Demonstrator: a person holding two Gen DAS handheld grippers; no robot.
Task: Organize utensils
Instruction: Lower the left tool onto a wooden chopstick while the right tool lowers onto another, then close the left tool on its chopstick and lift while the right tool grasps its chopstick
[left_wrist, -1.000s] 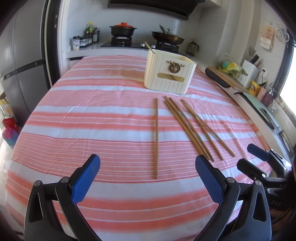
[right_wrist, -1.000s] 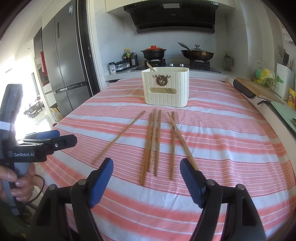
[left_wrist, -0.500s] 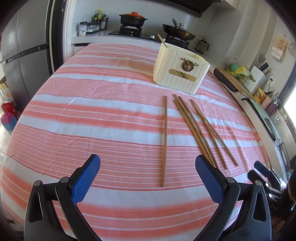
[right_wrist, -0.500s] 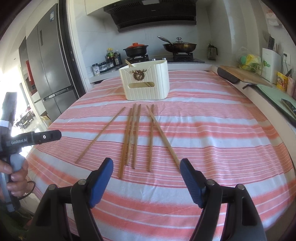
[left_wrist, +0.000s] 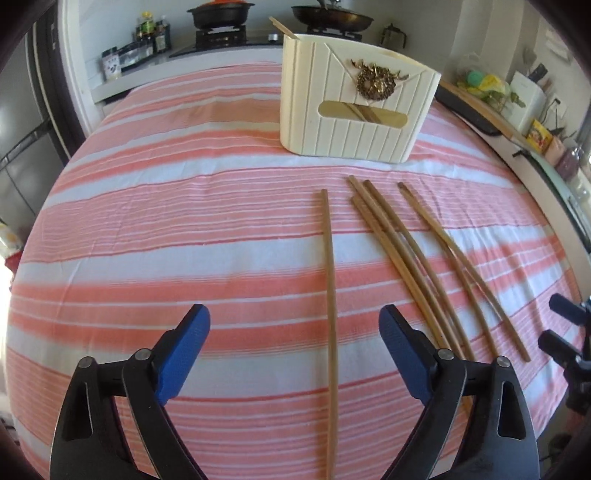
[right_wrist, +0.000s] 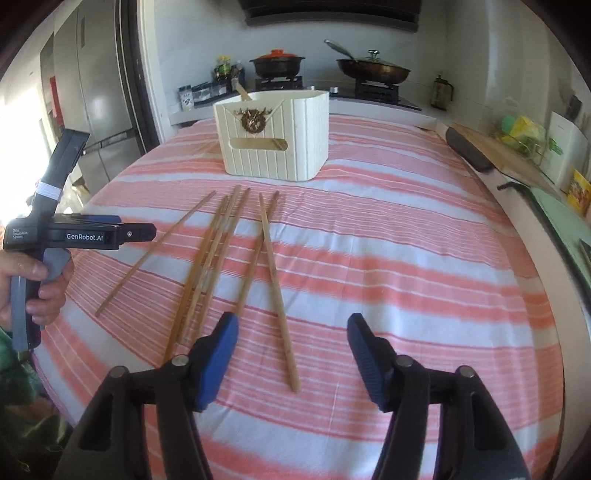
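1. Both grippers have moved closer to the chopsticks, and their jaws have just been closing; pickup looks imminent.
2. The left gripper straddles the lone chopstick, released; the right gripper straddles the rightmost chopstick, ungrasped.
3. The sticks lie on the striped cloth, long axes running near-to-far toward the cream holder.

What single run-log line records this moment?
left gripper: closing over lone chopstick, ungripped | right gripper: closing over crossed chopstick, ungripped | holder: one stick inside
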